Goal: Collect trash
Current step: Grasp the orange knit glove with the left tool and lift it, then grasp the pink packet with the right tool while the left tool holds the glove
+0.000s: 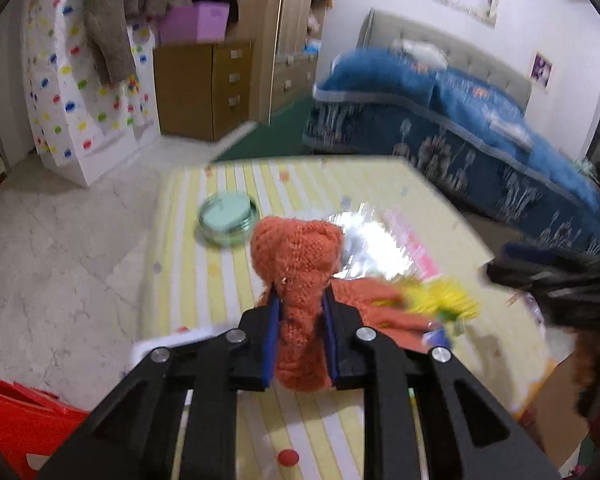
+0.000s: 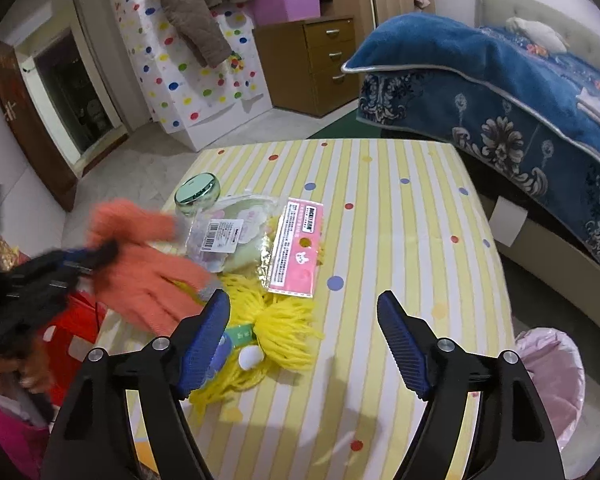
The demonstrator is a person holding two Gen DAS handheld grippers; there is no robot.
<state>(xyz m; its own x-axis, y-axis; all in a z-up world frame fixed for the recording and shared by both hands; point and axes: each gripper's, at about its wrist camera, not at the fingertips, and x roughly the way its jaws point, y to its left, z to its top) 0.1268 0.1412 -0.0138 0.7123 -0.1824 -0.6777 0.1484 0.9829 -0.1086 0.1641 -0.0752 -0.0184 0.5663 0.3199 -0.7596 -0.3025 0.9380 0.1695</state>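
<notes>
My left gripper is shut on an orange knitted glove and holds it above the striped table; both show blurred in the right wrist view, gripper, glove. My right gripper is open and empty above the table, its left finger beside a yellow yarn bundle. A pink-labelled plastic packet and a clear packet with a barcode label lie behind the yarn. A pink-lined bin stands at the table's right.
A green-lidded glass jar sits at the table's left edge. A red stool stands at the left. A bed with a blue blanket is at the right, a wooden drawer cabinet behind.
</notes>
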